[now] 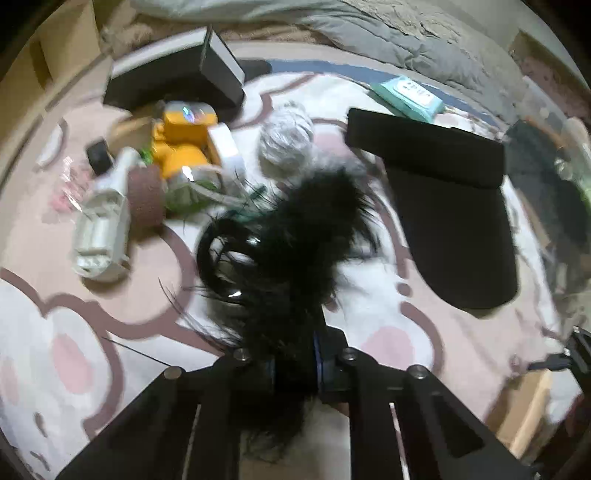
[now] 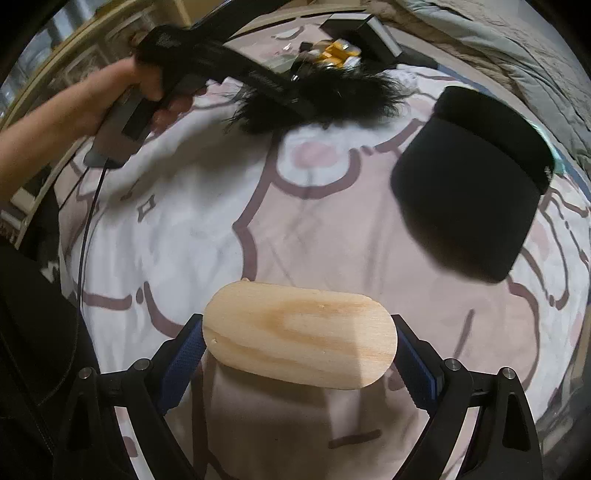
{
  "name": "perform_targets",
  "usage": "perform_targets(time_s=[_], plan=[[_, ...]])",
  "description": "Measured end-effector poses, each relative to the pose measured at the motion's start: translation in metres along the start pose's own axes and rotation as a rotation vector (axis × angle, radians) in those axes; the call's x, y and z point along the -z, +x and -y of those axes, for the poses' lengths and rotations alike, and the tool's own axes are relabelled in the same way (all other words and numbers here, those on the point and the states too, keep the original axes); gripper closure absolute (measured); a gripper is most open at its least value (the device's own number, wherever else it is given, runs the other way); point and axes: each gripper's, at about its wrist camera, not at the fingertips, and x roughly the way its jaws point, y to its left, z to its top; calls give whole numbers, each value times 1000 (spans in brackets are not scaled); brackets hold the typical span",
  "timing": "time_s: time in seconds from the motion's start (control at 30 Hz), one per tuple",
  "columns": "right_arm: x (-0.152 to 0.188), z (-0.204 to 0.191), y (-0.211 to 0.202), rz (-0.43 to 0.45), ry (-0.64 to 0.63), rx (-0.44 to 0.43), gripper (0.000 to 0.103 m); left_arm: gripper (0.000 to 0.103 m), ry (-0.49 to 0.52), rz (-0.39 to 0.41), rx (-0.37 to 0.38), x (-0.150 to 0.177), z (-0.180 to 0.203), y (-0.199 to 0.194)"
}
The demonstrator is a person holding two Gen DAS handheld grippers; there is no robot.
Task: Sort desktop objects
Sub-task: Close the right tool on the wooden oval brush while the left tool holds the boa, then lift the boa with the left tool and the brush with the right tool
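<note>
My left gripper (image 1: 295, 354) is shut on a black feathery tuft (image 1: 291, 236), which fans out above the pink and white patterned cloth (image 1: 424, 332). The right wrist view shows the same black tuft (image 2: 325, 96) at the tip of the left gripper, with a person's hand (image 2: 122, 92) holding that tool. My right gripper (image 2: 300, 347) stands wide, and its blue pads (image 2: 184, 354) press on both ends of a pale oval wooden board (image 2: 295, 328), held above the cloth. A black visor-shaped piece (image 1: 443, 206) (image 2: 472, 177) lies flat to the right.
A pile at the left holds a yellow toy (image 1: 181, 136), a white bottle (image 1: 103, 229) and a brown roll (image 1: 146, 195). Behind it stands a black box (image 1: 177, 77). A grey ball (image 1: 286, 140) and a teal wipes pack (image 1: 406, 94) lie further back. Grey bedding (image 1: 406, 33) borders the far edge.
</note>
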Motion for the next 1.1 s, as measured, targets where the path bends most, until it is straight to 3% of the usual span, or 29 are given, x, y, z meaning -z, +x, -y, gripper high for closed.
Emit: perform_targets(time_s=[0.03,0.1,0.13,0.17,0.33,0.53,0.63,0.73,0.83,0.9,1.1], plan=[[-2,-3,0,5,9,3,8,86,-3,-15,16,1,0,0],[-3,-2,-2,7,16,3,8,70,1,-19,43,3,4,0],[-2,0,-3,8,16,4,8,53,2,-19,61,3,8,0],[-2,1,-4,8,13,5,8,42,5,-12,78,3,12,-3],[0,6,-2,0,3,8,8,42,70,52,145,0,26,-26],[9,19,-13,4,11,5,8,42,182,6,261,6,55,-18],[11,23,-17,11,21,8,8,42,275,-38,234,14,76,-10],[13,27,-20,15,32,11,8,41,294,-37,241,13,82,-13],[16,30,-21,14,41,10,8,24,351,-9,157,11,85,-25],[18,31,-21,13,44,9,8,24,364,0,138,9,81,-32],[22,33,-24,13,48,1,8,24,220,12,87,0,43,-26]])
